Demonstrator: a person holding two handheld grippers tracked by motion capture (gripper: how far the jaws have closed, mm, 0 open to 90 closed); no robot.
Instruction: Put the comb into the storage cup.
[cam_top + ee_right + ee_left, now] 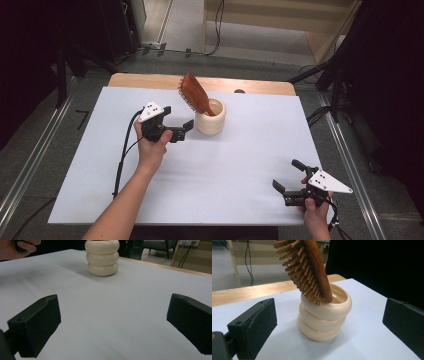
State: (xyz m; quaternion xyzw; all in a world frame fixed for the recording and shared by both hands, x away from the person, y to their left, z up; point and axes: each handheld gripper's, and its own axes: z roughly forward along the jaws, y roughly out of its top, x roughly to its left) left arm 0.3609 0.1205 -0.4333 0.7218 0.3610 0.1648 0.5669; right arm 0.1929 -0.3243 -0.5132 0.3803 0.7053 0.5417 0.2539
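White sheeting covers the table, with a strip of bare wood at the far edge. Nearest the person, the right hand-held gripper sits low at the table's right front corner, jaws spread wide with nothing between them. Farther in, the left hand-held gripper hovers just beside the cream ribbed holder, its jaws also wide apart and empty. A wooden hairbrush stands handle-down in that holder, leaning left, bristles facing the left hand-held gripper.
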